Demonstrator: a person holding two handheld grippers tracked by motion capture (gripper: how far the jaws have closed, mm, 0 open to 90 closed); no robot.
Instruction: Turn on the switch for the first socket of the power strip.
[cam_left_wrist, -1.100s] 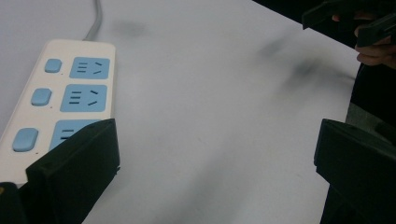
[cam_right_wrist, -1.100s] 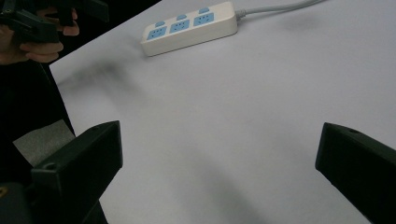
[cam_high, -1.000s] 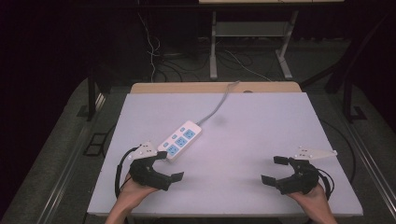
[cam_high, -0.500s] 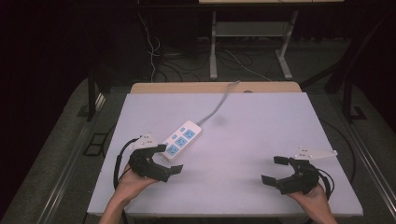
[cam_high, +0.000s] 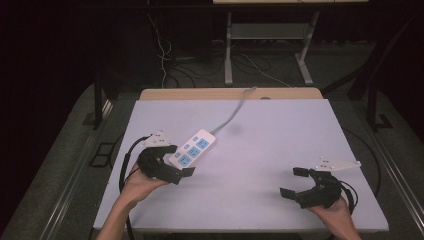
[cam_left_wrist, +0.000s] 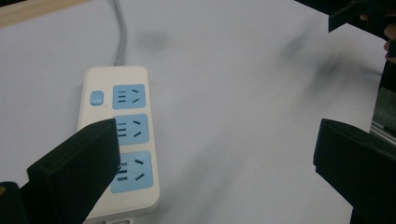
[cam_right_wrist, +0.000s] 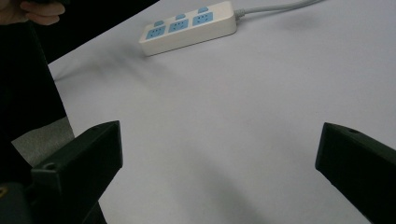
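Note:
A white power strip (cam_high: 194, 148) with three blue sockets lies left of centre on the white table (cam_high: 280, 135). Its grey cable (cam_high: 235, 112) runs off over the far edge. My left gripper (cam_high: 181, 161) is open at the strip's near end, one jaw on each side of that end in the high view. In the left gripper view the left jaw overlaps the power strip (cam_left_wrist: 132, 95), and the gap of the left gripper (cam_left_wrist: 215, 140) is mostly bare table. My right gripper (cam_high: 294, 182) is open near the front right, with nothing in it. Its own view shows the right gripper (cam_right_wrist: 219, 140) and the power strip (cam_right_wrist: 189, 25) far off.
A wooden board (cam_high: 200, 94) lines the table's far edge. Beyond it stand a metal table frame (cam_high: 265, 45) and loose cables (cam_high: 170, 65) on the dark floor. Black cables trail from both grippers over the table's sides. Open table surface lies between the two hands.
My left gripper has moved forward and to the right, up to the near end of the power strip. The right gripper has stayed where it was.

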